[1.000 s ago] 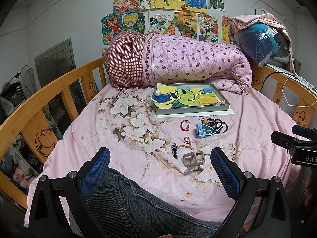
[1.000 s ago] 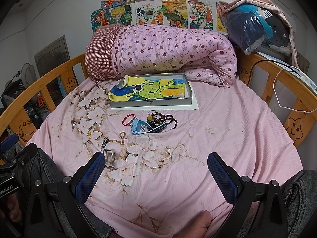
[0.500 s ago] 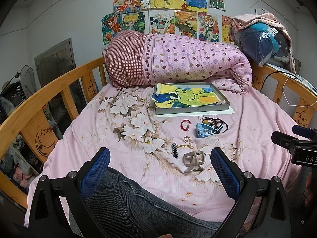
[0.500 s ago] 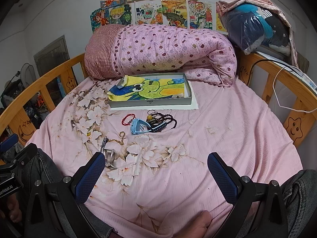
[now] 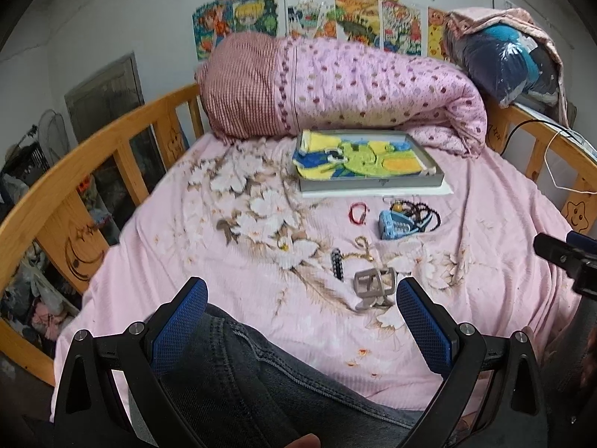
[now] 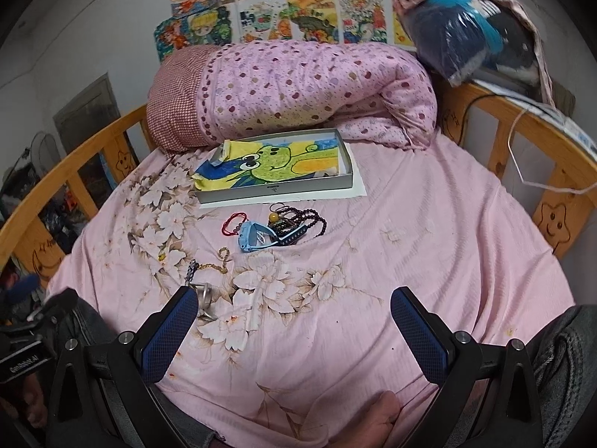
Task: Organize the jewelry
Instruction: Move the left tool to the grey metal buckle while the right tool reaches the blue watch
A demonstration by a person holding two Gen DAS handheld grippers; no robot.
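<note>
A shallow grey box (image 5: 373, 186) (image 6: 276, 188) lined with a green cartoon drawing lies mid-bed. In front of it sit a red cord bracelet (image 5: 358, 212) (image 6: 233, 221), a blue watch (image 5: 393, 224) (image 6: 257, 238), dark bead strings (image 5: 425, 212) (image 6: 306, 220), a gold chain (image 5: 362, 248) (image 6: 220, 261), a black-and-white beaded piece (image 5: 337, 263) (image 6: 191, 270) and a grey hair claw (image 5: 375, 287) (image 6: 204, 296). My left gripper (image 5: 302, 317) is open over a denim knee, the claw just inside its right finger. My right gripper (image 6: 294, 330) is open above bare sheet, with the claw beside its left finger.
A rolled pink dotted quilt (image 5: 335, 86) (image 6: 298, 89) lies behind the box. Wooden rails (image 5: 93, 171) (image 6: 522, 142) ring the bed. A plastic-wrapped bundle (image 6: 470, 33) rests on the right rail. The person's denim legs (image 5: 261, 384) sit at the near edge.
The right gripper has shifted slightly forward and tilted, so the box looks angled. The left view is slightly blurred. No jewelry has moved.
</note>
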